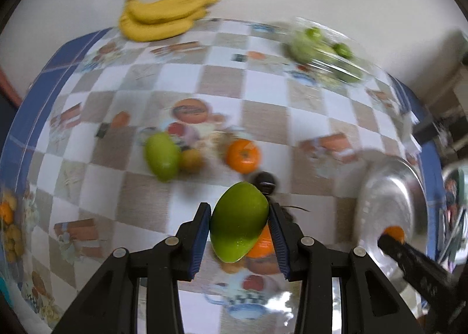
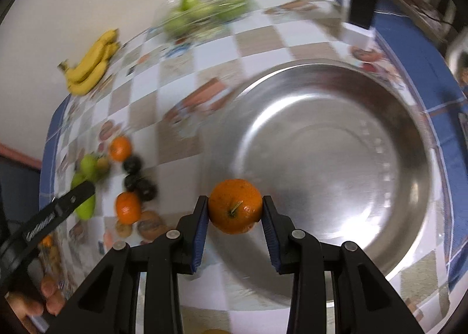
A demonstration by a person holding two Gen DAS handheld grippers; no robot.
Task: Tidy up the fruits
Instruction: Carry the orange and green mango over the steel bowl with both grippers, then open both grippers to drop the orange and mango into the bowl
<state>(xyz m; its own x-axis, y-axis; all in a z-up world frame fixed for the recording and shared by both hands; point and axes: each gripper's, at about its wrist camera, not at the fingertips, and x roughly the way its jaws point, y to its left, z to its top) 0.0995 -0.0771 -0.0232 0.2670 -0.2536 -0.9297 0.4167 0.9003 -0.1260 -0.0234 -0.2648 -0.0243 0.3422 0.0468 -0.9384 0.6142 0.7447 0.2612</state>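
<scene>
Between the blue pads of the left gripper (image 1: 239,227) a green mango (image 1: 239,221) is clamped, lifted above the checkered tablecloth (image 1: 263,94). At 10 o'clock beyond it lies a second green mango (image 1: 161,156) touching a small brownish fruit (image 1: 191,161), with an orange (image 1: 243,155) at 12. Farther off, bananas (image 1: 163,17) sit at 11. The right gripper (image 2: 235,212) is clamped on another orange (image 2: 235,206) just over the near rim of the steel bowl (image 2: 336,158), which spreads toward 2 o'clock

Green fruit in clear tub (image 1: 324,50) blurred, kind unclear. Dark fruits (image 2: 137,179) smeared. Orange (image 1: 261,242) half hidden behind mango (image 1: 238,221).
</scene>
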